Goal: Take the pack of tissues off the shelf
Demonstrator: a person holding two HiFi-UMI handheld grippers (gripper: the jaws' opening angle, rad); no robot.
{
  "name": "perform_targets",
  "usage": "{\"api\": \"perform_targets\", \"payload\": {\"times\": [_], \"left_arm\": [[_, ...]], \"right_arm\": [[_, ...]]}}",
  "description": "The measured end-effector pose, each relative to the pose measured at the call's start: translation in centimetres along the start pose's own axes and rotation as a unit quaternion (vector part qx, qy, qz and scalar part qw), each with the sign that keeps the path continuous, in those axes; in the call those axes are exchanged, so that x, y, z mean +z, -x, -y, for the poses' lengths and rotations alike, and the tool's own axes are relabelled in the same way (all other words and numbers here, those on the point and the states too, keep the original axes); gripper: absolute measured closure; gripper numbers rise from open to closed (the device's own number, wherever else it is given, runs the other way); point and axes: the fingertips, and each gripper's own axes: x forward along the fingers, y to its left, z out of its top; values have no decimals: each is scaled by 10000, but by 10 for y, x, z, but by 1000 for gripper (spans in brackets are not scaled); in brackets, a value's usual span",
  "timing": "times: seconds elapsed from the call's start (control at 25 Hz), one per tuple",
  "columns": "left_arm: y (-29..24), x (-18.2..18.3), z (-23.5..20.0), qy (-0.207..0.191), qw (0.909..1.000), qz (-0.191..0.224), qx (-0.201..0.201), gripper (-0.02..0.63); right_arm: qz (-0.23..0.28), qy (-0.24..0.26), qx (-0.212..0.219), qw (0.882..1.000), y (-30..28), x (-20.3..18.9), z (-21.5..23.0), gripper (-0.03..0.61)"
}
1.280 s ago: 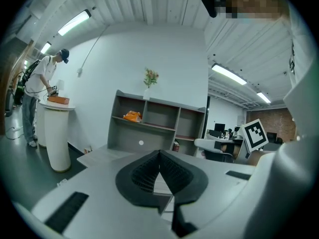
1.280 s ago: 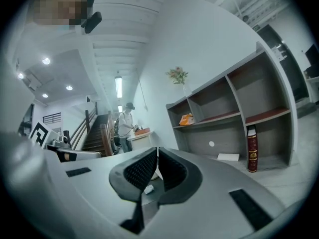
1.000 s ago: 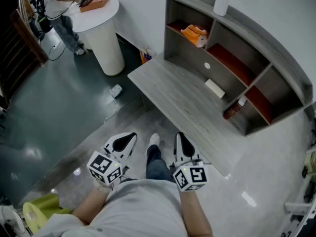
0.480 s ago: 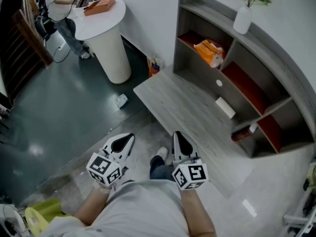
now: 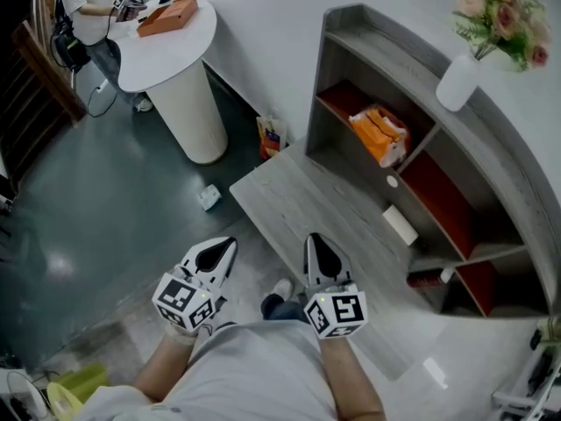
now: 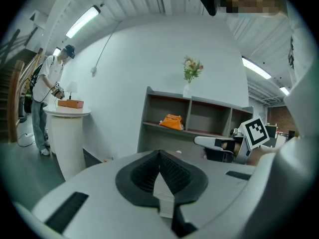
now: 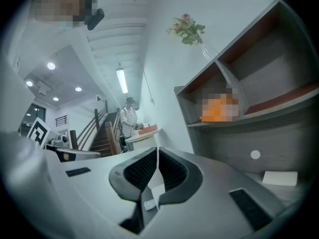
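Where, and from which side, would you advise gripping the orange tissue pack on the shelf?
Likely across its near end, entering from the open front of the shelf: the orange tissue pack lies in a compartment walled behind and at both sides.

Couldn't make out the pack of tissues (image 7: 222,108) in the right gripper view: mosaicked over. Print too small to read in the head view as well. Saw the flowers (image 5: 501,16) clipped by the top and right edges, and the shelf (image 5: 399,49) run off the right edge. Caught only part of the person (image 5: 83,5) at top left. Couldn't read the bottle (image 5: 428,278) label. Couldn't identify the small item (image 5: 209,197) on the floor, nor the yellow-green thing (image 5: 74,384) cut by the bottom edge.
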Motion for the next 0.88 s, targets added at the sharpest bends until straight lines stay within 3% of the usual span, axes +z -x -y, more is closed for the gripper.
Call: {"api": "perform_targets", "payload": {"times": [0.44,0.88], "left_arm": [[-81,39,-58,-173,9997,-64,-142,597],[-129,52,-61,-275,9971,-174,-688,597]], "right_arm": [[565,478,-1288,9889,-65,66,108,555],[665,841,-2213,9693,-78,101,158,554]]}}
